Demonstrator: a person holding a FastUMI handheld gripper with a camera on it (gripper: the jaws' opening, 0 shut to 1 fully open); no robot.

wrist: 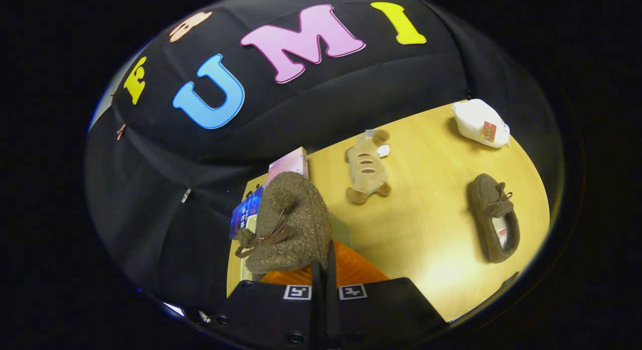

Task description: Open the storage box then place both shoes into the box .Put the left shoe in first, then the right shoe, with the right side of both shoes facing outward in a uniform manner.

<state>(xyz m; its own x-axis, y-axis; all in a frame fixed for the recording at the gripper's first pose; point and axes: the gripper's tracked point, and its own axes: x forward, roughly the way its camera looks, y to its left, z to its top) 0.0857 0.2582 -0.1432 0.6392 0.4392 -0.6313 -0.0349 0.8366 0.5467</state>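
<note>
My fingers (324,270) pinch one brown fuzzy slipper (291,224) over the orange storage box (351,270); the other slipper's (494,217) insole label is unreadable.

We see pale wooden tabletop (426,224). On it: brown slipper (494,217) lying alone, tan plush toy (367,168) nearer wall, white packet (480,123) at far corner, pink box (288,163) and blue packet (246,212) by far edge.

Recording booth, black cloth wall (150,199), wooden tabletop (426,219) — slippers (494,217), plush toy (367,168), household props
</note>
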